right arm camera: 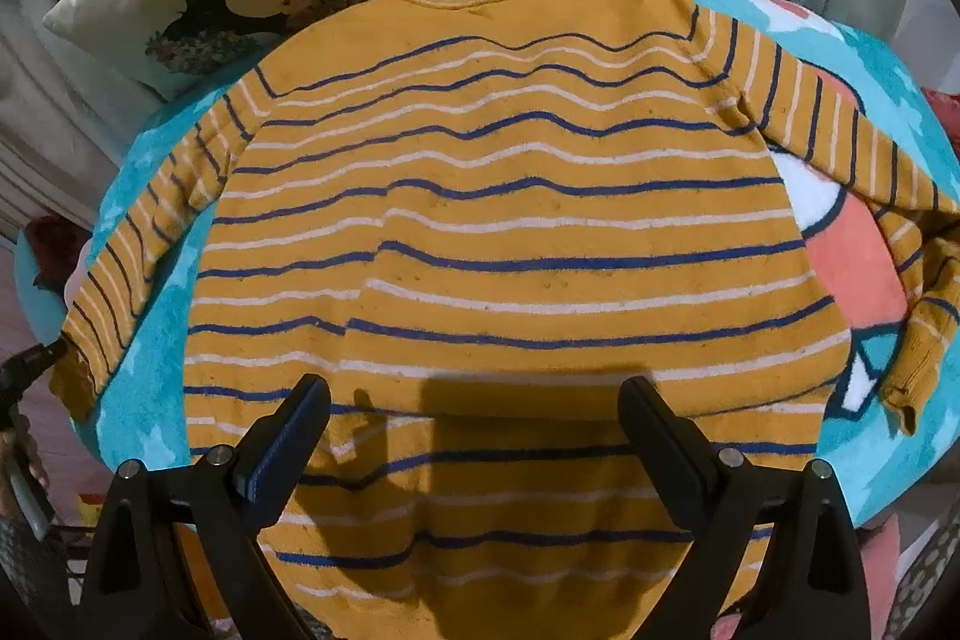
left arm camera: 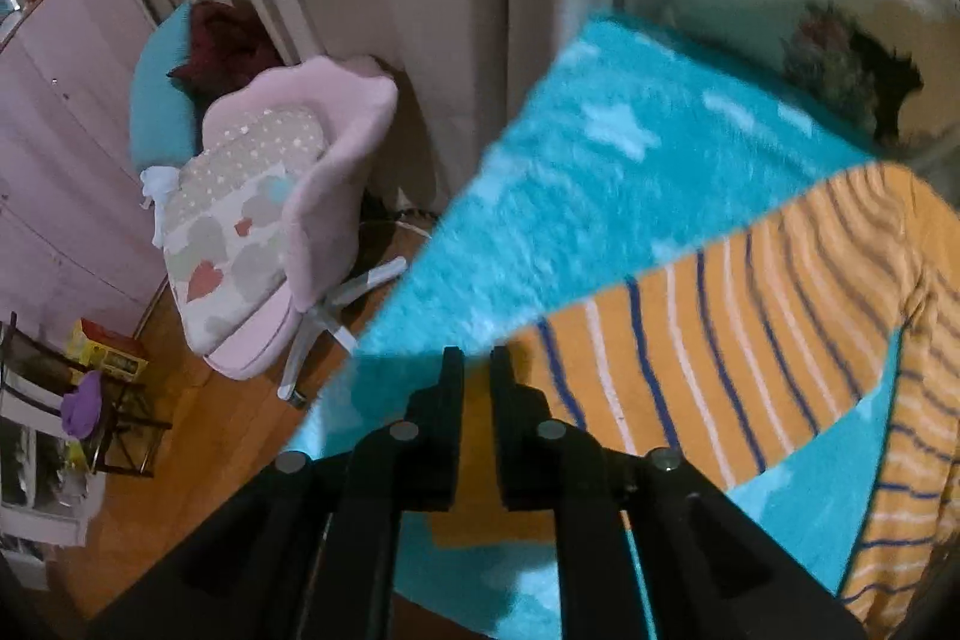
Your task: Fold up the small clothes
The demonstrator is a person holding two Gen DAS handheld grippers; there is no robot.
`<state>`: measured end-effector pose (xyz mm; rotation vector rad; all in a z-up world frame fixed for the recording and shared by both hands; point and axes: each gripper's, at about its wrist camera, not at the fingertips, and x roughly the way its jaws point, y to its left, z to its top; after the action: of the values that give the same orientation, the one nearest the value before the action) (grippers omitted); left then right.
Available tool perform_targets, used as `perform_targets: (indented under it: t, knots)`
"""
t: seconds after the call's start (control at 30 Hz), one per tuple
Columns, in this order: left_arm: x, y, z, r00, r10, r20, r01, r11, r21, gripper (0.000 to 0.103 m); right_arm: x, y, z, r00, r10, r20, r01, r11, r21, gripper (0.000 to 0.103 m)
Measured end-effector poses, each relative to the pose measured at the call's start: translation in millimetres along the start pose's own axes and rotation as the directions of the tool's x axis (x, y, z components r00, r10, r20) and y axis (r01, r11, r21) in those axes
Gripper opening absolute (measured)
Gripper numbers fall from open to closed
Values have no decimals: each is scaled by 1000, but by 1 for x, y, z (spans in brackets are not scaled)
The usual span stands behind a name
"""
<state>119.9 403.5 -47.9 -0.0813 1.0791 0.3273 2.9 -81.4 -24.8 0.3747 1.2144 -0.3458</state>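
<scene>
turquoise blanket (right arm camera: pixel 150 400) under striped sweater (right arm camera: pixel 510 220); left tool (left arm camera: pixel 477 364) pinches cuff

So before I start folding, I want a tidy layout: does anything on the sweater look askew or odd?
Mostly flat on the turquoise blanket, but the sweater has its right-side sleeve bent and crumpled near the cuff, and a crease offsets the stripes left of centre.

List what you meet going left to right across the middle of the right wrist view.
Left tongs at the cuff → left sleeve → strip of turquoise blanket → striped sweater body → pink-and-white blanket print → right sleeve.
</scene>
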Motion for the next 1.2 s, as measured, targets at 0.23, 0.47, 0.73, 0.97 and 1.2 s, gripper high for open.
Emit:
perform_targets:
  t: [0.23, 0.47, 0.73, 0.97, 1.2]
  knots:
    - [-46, -40, -14, 991, -111, 77, 111, 994, -3, 49, -7, -26, -3, 999, -24, 24, 23, 998, 62, 99]
    - [-76, -120, -37, 956, -291, 20, 289, 955, 70, 60, -39, -87, -1, 985, -141, 101, 129, 985, 119, 97]
    - [-105, -192, -76, 952, -305, 1, 300, 938, 175, 67, -98, -224, -8, 907, -382, 175, 302, 883, 360, 98]
    - [-114, -234, -102, 949, -310, -54, 315, 931, 184, 67, -72, -281, 8, 933, -346, 102, 278, 870, 406, 93]
    - [-122, -245, -114, 956, -291, -42, 294, 944, 151, 67, -78, -305, 20, 950, -308, 51, 286, 924, 254, 7]
